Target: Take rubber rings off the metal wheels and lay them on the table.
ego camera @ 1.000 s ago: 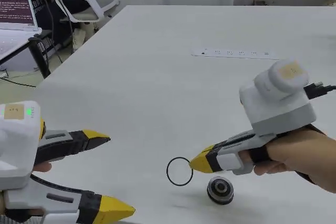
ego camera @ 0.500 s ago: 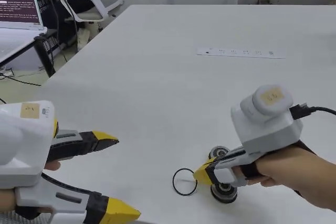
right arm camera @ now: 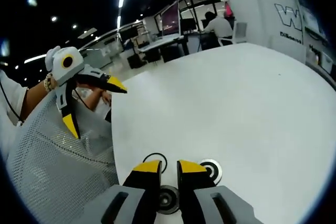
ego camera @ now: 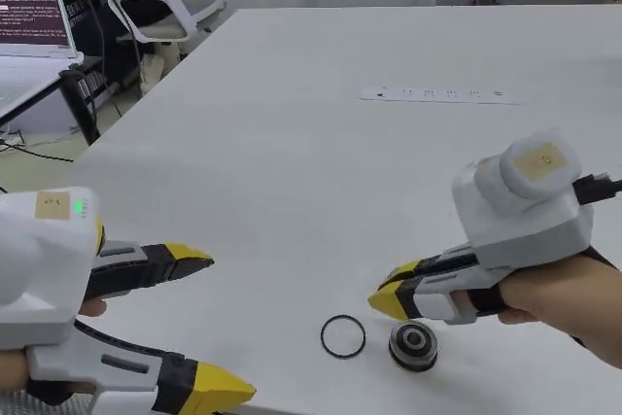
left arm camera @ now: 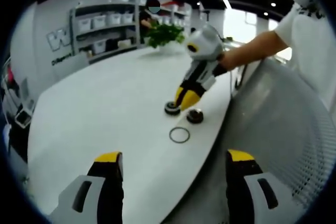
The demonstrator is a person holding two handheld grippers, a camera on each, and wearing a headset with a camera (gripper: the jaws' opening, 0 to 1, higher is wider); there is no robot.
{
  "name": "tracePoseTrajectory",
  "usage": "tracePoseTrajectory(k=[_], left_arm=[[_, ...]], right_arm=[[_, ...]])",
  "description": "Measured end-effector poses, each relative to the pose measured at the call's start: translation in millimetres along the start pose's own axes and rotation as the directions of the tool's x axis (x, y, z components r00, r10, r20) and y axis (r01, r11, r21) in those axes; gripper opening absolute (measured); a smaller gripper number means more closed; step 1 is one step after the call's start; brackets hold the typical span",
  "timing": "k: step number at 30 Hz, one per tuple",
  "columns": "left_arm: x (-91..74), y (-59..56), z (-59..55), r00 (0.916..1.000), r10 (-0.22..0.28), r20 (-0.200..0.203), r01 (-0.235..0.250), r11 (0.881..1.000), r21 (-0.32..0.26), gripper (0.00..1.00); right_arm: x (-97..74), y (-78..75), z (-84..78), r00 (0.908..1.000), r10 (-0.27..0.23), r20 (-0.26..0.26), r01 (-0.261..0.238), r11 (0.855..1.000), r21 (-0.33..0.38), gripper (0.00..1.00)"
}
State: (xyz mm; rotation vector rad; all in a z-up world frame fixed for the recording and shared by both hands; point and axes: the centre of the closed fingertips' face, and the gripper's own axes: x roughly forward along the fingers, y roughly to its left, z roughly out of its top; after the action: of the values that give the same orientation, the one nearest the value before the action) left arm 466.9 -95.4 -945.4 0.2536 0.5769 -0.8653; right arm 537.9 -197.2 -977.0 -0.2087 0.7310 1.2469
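Head view: my left gripper (ego camera: 230, 327) sits at the near left edge of the table (ego camera: 292, 143), fingers spread wide with nothing between them. My right gripper (ego camera: 381, 302) hangs at the near right, fingers drawn almost together and holding nothing. A rubber ring (ego camera: 343, 336) lies flat on the table just near and left of the right tips, apart from them. A metal wheel (ego camera: 413, 345) stands just right of the ring, under the right gripper.

Left gripper view: the ring lies straight ahead of my spread fingers, close to the table's edge. Beyond it are two wheels side by side, the second wheel (left arm camera: 172, 108) right at the right gripper's yellow tips. I cannot tell whether either wheel carries a ring.

Right gripper view: a narrow gap shows between my fingers, and through it one wheel sits just below the tips. The other wheel is just right of the right finger, and the ring peeks out past the left finger.

My right hand is clearly the nearer one. Both wheels lie almost under its tips, so I judge the next reach to be a short dip downward. The left is well apart and would have to cross over to steady a wheel.
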Motion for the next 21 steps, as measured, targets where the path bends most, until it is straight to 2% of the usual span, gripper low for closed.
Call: tracePoseTrajectory(k=[3,8,12,14,16,17,21], left_arm=[[0.2,-0.8,0.8,1.0,-0.002,0.001,0.002,1.0,0.002,0.81],[0.9,-3.2,0.9,0.9999,-0.017,0.003,0.017,1.0,-0.011,0.81],[0.9,-3.9,1.0,0.9998,-0.021,0.001,0.021,1.0,-0.001,0.81],[1.0,-6.8,4.4,0.9992,-0.036,0.016,0.036,0.999,0.003,0.81],[0.7,-11.6,12.9,0.996,-0.063,0.064,0.064,0.998,-0.017,0.81],[-0.2,-10.9,15.6,0.9951,-0.061,0.078,0.063,0.998,-0.02,0.81],[-1.8,-9.9,18.4,0.9963,-0.051,0.069,0.05,0.998,0.028,0.81]], right_arm=[[-12.5,0.1,6.3,0.9994,0.004,0.034,-0.004,1.0,0.003,0.09],[-31.8,-4.6,15.5,0.9958,-0.018,0.089,0.016,1.0,0.026,0.1],[-48.2,-3.0,24.3,0.9897,-0.025,0.141,0.022,0.999,0.024,0.11],[-56.4,-4.7,26.0,0.9859,-0.037,0.163,0.035,0.999,0.018,0.13],[-63.4,-8.0,23.7,0.9827,-0.055,0.177,0.056,0.998,-0.004,0.15],[-64.5,-9.0,22.5,0.9821,-0.06,0.179,0.062,0.998,-0.007,0.16],[-69.9,-14.4,6.8,0.9797,-0.067,0.189,0.067,0.998,0.009,0.2]])
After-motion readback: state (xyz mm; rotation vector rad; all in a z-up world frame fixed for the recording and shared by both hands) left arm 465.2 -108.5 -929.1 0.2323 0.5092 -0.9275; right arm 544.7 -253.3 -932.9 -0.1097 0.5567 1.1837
